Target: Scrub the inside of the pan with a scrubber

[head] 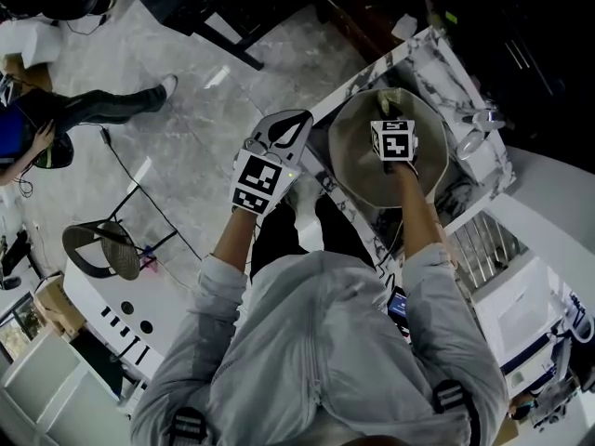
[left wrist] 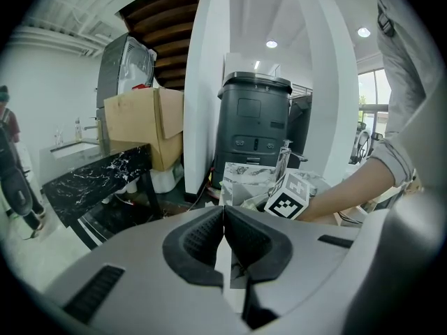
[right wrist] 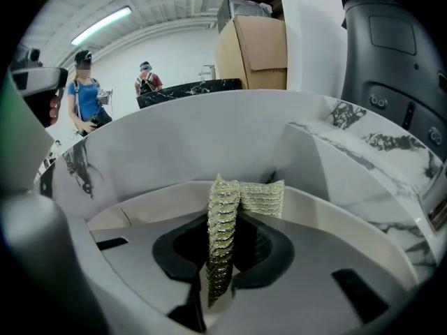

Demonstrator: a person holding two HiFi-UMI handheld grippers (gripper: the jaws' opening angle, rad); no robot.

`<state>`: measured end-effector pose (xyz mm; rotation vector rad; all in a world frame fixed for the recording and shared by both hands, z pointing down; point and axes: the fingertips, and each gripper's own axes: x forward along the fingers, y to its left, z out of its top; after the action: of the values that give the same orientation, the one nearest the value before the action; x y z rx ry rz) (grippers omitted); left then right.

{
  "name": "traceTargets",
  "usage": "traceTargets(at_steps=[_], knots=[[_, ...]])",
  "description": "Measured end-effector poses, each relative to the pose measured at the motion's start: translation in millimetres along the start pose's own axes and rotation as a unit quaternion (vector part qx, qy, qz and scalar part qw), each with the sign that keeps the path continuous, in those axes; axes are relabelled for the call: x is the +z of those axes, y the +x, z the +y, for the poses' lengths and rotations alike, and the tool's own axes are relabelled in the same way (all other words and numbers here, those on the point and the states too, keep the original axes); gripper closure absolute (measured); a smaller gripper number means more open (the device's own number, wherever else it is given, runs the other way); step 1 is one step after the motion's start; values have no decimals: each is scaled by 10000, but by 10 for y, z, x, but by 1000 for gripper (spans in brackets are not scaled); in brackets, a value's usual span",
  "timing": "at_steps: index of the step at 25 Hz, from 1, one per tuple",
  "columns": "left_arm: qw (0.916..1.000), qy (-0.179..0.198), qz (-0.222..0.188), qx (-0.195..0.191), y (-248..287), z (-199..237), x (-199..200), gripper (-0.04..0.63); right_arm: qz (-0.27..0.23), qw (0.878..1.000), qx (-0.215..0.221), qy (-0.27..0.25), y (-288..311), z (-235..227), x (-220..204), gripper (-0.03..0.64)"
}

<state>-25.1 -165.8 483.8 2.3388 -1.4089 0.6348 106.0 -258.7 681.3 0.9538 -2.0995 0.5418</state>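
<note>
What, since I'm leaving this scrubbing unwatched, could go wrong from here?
The left claw is shut on nothing and sits away from the pan, so nothing steadies the pan. Hard rubbing may make it slide or spin. The right claw pinches the scrubber only by a thin folded strip, so it might slip out under pressure.

Operator: light grey long-sleeved shirt point(head: 316, 342), centre seam, sleeves point(head: 228, 282) bunched at the cuffs. Black shoulder straps point(head: 189, 426) with grey buckles at 5 and 7 o'clock. Dark trousers point(head: 279, 235). Left gripper point(left wrist: 223, 211) and right gripper point(right wrist: 227, 222): grey moulded shells, black ribbed pads point(left wrist: 199, 239), slotted vents. White marker cubes point(head: 258, 180) with black squares.
</note>
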Motion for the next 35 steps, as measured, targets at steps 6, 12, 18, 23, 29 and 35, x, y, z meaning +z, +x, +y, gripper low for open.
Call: traceTargets(at_steps=[6,12,18,23,29,35], knots=[[10000,-30,51,9,24,53,-45,572,-77,9987,490,97,82,171,-18,529],[10000,-33,40,-4,35,54,-34,572,-271,9932,1080,340,76,426,82,529],[10000,-26,-2,-5,20,35,-8,572,-237,9870,1553,354,49,660,105,529],[10000,-35,-23,-6,3,19,-5,572,-118,9774,2071,413,-4,778,79,528],[10000,-19,-52,-3,-44,9,13,572,65,9567,2888,362,-167,1092,12,529],[10000,2,-84,-13,-97,-26,19,572,463,9253,3762,99,-405,1456,-165,529]])
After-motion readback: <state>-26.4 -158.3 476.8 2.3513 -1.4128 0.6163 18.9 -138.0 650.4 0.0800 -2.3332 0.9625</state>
